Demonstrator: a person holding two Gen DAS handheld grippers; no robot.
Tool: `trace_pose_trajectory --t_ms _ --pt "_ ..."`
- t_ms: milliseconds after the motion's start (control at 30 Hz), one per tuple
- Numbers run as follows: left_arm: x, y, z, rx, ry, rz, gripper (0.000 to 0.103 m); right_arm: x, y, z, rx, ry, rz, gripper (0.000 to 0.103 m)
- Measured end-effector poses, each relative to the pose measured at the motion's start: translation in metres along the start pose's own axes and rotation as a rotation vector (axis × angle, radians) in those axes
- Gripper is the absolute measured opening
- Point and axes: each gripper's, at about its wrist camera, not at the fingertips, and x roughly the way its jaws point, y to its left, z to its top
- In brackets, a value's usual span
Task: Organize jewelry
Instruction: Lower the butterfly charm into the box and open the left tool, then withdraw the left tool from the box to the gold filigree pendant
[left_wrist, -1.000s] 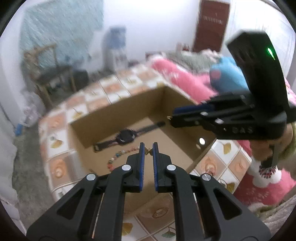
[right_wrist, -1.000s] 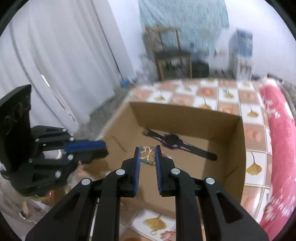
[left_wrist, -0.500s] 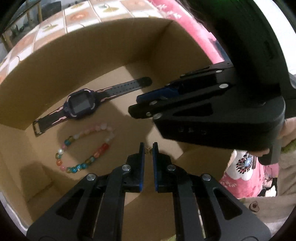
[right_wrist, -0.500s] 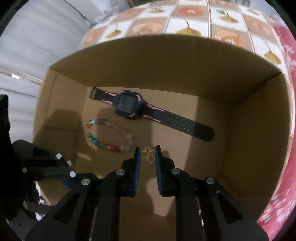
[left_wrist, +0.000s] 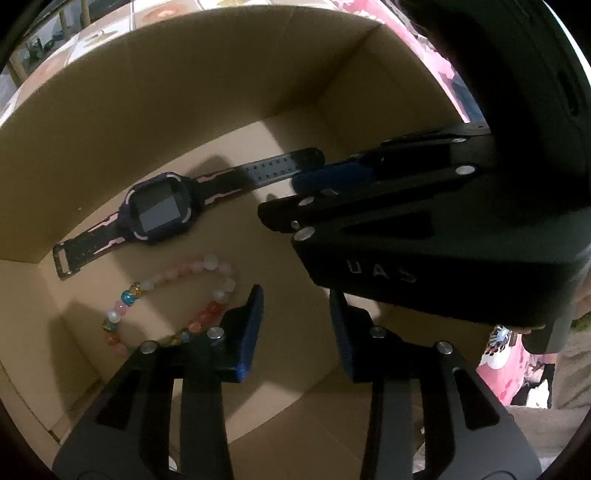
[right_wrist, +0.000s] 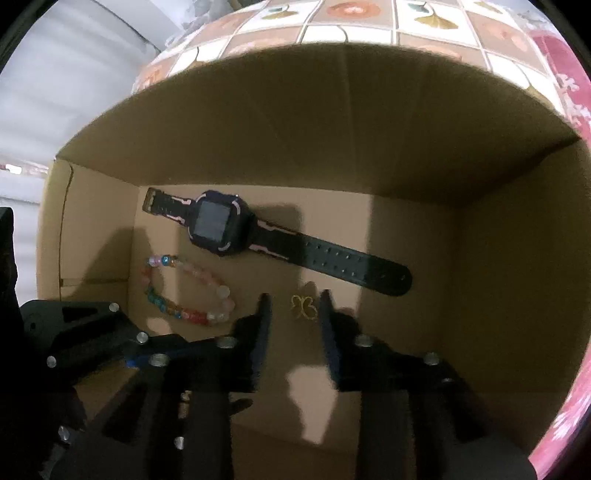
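Both grippers reach into a cardboard box (left_wrist: 229, 96). On its floor lie a dark smartwatch with pink trim (left_wrist: 159, 210), also in the right wrist view (right_wrist: 221, 229), and a coloured bead bracelet (left_wrist: 173, 295) (right_wrist: 184, 291). A small gold butterfly piece (right_wrist: 304, 306) lies on the floor between the tips of my right gripper (right_wrist: 293, 306), which is open. My left gripper (left_wrist: 295, 302) is open and empty above the floor, beside the bracelet. The right gripper's body (left_wrist: 424, 229) crosses the left wrist view.
The box's walls (right_wrist: 332, 122) stand close on all sides. The box sits on a tiled-pattern cloth (right_wrist: 369, 18). Pink bedding (left_wrist: 509, 365) lies to the right outside the box.
Both grippers have opened. The gold butterfly piece has left the fingers and now lies on the box floor. Both grippers have moved lower into the box.
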Motion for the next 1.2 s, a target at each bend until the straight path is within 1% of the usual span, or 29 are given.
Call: trace_pose_trajectory --t_ms 33,67,167,233,367,400,433,467,500,567,600,667,700,733,767,800,867,933,967,1067,1133,1200 --pt "-0.002 0.001 -0.001 -0.005 -0.004 0.004 0.04 -0.004 0.001 -0.002 -0.004 -0.011 -0.004 0.032" --pt "-0.004 0.002 -0.002 -0.01 -0.01 0.003 0.041 -0.009 0.002 -0.004 -0.004 -0.025 -0.004 0.032" --pt "-0.016 0.002 -0.007 -0.015 -0.047 0.009 0.041 -0.026 0.005 -0.01 -0.009 -0.074 -0.004 0.032" --pt "-0.029 0.003 -0.009 -0.014 -0.076 0.011 0.041 -0.046 0.003 -0.016 -0.01 -0.125 0.008 0.032" --pt "-0.065 -0.003 -0.023 -0.012 -0.169 0.025 0.042 -0.096 0.009 -0.039 -0.041 -0.261 0.038 0.032" --pt "-0.08 -0.003 -0.031 -0.009 -0.211 0.034 0.042 -0.111 0.008 -0.047 -0.052 -0.3 0.049 0.033" --pt "-0.088 0.0 -0.033 -0.005 -0.242 0.039 0.045 -0.126 0.007 -0.053 -0.064 -0.337 0.062 0.034" --pt "-0.099 -0.004 -0.04 0.0 -0.275 0.04 0.05 -0.141 0.007 -0.067 -0.08 -0.385 0.08 0.039" --pt "-0.114 -0.004 -0.047 0.002 -0.325 0.046 0.051 -0.151 0.01 -0.075 -0.091 -0.42 0.091 0.044" --pt "-0.141 -0.011 -0.071 0.013 -0.415 0.075 0.055 -0.176 0.014 -0.102 -0.122 -0.52 0.115 0.047" --pt "-0.153 -0.011 -0.076 0.014 -0.448 0.082 0.057 -0.183 0.015 -0.115 -0.141 -0.557 0.124 0.051" --pt "-0.167 -0.015 -0.1 0.007 -0.517 0.095 0.063 -0.196 0.023 -0.147 -0.182 -0.645 0.146 0.056" --pt "-0.174 -0.017 -0.119 0.001 -0.56 0.115 0.065 -0.199 0.025 -0.158 -0.193 -0.671 0.152 0.059" --pt "-0.176 -0.018 -0.131 -0.005 -0.582 0.133 0.068 -0.199 0.027 -0.173 -0.202 -0.696 0.159 0.06" --pt "-0.175 -0.019 -0.145 -0.013 -0.606 0.154 0.069 -0.198 0.028 -0.187 -0.208 -0.716 0.166 0.06" --pt "-0.177 -0.019 -0.158 -0.017 -0.62 0.165 0.071 -0.192 0.029 -0.202 -0.215 -0.725 0.176 0.061" --pt "-0.178 -0.019 -0.186 -0.045 -0.651 0.202 0.074 -0.178 0.029 -0.221 -0.204 -0.718 0.186 0.061" --pt "-0.173 -0.016 -0.21 -0.084 -0.666 0.213 0.074 -0.154 0.026 -0.238 -0.161 -0.668 0.22 0.061" --pt "-0.172 -0.015 -0.219 -0.103 -0.669 0.209 0.074 -0.139 0.023 -0.243 -0.135 -0.628 0.248 0.061" --pt "-0.154 -0.008 -0.245 -0.172 -0.677 0.163 0.074 -0.104 0.018 -0.255 -0.061 -0.554 0.298 0.061" --pt "-0.134 -0.01 -0.255 -0.18 -0.67 0.171 0.074 -0.084 0.017 -0.259 -0.021 -0.523 0.289 0.061" --pt "-0.11 -0.014 -0.257 -0.169 -0.633 0.198 0.074 -0.064 0.02 -0.262 -0.004 -0.499 0.235 0.061"
